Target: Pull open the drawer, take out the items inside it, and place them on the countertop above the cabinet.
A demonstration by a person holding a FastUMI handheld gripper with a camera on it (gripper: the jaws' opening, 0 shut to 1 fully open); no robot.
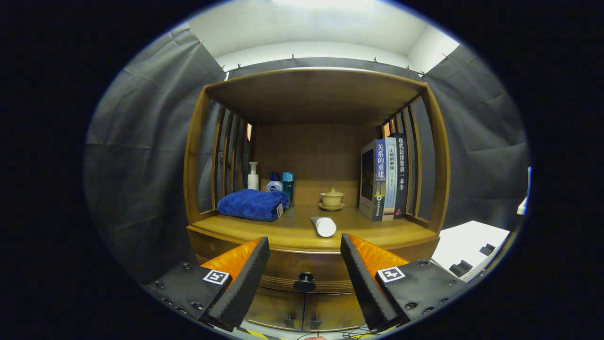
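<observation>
A wooden cabinet stands ahead with its drawer point(283, 269) closed flush under the countertop point(377, 231). The drawer's dark round knob point(305, 282) sits between my two fingers, a little beyond their tips. My gripper point(305, 249) is open and holds nothing. A white tube point(323, 225) lies on the countertop near its front edge, just beyond the fingers. Whatever is in the drawer is hidden.
On the countertop, a folded blue towel point(253, 204) lies at the left with bottles point(276, 182) behind it, a small lidded cup on a saucer point(332, 198) sits at the middle back, and upright books point(384, 179) stand at the right. Two lower doors point(306, 311) are below the drawer. A white box point(467, 245) stands beside the cabinet.
</observation>
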